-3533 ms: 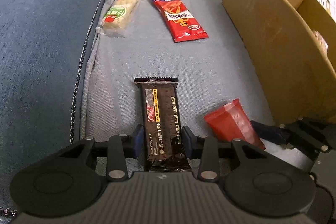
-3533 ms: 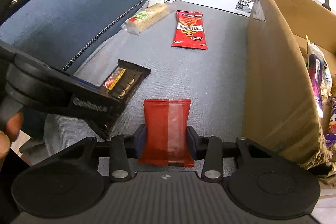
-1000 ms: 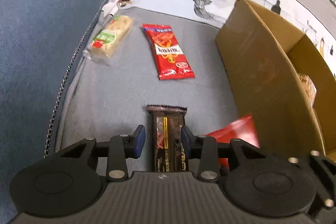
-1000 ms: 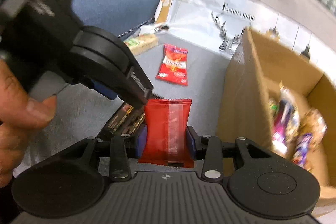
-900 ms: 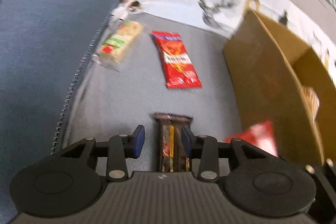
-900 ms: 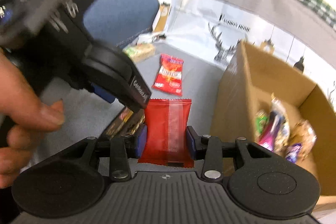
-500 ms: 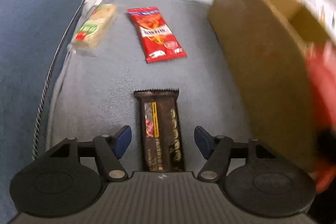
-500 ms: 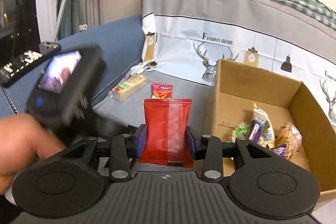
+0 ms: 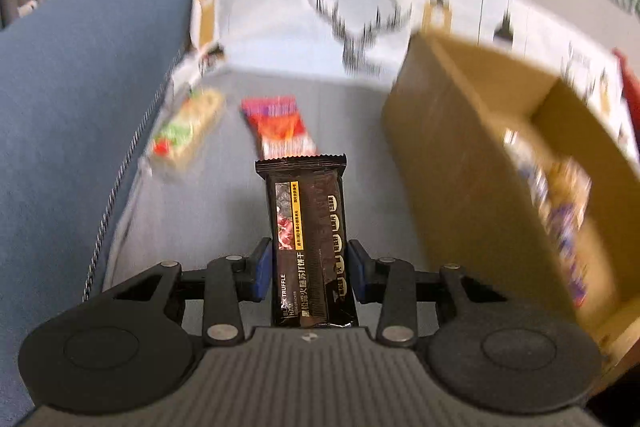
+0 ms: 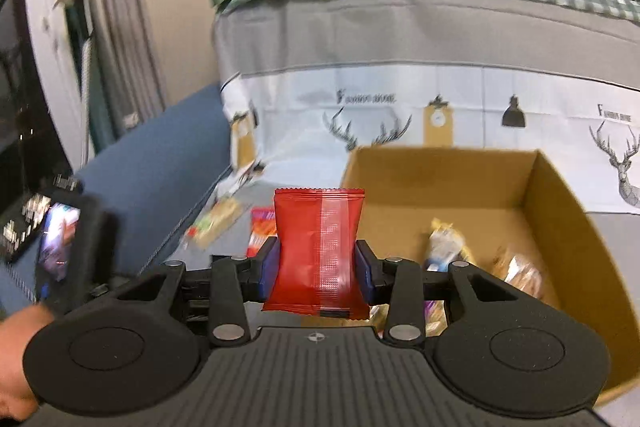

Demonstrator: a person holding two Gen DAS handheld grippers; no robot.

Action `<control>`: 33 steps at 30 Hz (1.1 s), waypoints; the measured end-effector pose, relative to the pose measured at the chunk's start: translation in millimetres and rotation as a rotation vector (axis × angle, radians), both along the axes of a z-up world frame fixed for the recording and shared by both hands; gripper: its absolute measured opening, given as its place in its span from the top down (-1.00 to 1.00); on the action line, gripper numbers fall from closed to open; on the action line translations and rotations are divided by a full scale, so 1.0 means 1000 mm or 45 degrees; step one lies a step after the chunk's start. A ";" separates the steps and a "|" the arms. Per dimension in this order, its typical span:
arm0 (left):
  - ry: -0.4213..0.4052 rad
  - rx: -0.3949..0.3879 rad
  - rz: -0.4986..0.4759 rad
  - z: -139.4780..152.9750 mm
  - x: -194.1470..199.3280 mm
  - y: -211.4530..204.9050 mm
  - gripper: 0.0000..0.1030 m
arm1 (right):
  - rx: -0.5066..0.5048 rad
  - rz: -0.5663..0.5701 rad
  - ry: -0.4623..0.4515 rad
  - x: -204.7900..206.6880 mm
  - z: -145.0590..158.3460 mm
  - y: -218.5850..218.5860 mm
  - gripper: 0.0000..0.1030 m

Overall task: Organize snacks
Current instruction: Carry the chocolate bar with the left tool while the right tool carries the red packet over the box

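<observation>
My left gripper (image 9: 308, 269) is shut on a dark brown snack bar (image 9: 306, 227) and holds it lifted above the grey seat, left of the open cardboard box (image 9: 460, 167). My right gripper (image 10: 318, 269) is shut on a plain red packet (image 10: 318, 247) and holds it high, in front of the box's (image 10: 560, 211) near-left corner. The box holds several wrapped snacks (image 10: 444, 243). A red snack packet (image 9: 280, 131) and a pale biscuit pack (image 9: 184, 135) lie on the seat further back.
The blue sofa arm (image 9: 80, 99) rises at the left. A white deer-print cover (image 10: 440, 115) hangs behind the box. The back of the left gripper with its small screen (image 10: 60, 239) shows at the left in the right wrist view.
The left gripper opened briefly half a second ago, then shut on the dark bar and lifted it. The right gripper rose with the red packet and moved toward the box.
</observation>
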State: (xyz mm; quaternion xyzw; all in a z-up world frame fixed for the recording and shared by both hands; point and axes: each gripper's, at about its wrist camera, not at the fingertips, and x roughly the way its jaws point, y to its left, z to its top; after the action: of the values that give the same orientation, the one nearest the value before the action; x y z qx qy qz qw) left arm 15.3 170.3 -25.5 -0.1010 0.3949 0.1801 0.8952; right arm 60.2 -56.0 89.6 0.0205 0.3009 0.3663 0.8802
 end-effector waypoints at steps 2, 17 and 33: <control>-0.083 0.015 0.011 0.012 -0.002 -0.003 0.17 | 0.015 -0.023 -0.031 0.014 0.006 -0.006 0.20; -0.440 -0.029 -0.054 0.106 0.018 -0.043 0.17 | 0.101 -0.168 -0.123 0.048 -0.015 -0.034 0.20; -0.440 -0.151 -0.261 0.077 0.069 -0.089 0.17 | 0.033 -0.298 -0.069 0.072 -0.037 -0.056 0.20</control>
State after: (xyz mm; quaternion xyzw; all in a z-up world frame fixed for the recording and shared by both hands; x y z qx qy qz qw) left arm 84.1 81.0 51.2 -0.1423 0.2534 0.0443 0.9558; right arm 132.0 -112.0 52.3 0.0569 0.2678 0.2652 0.9245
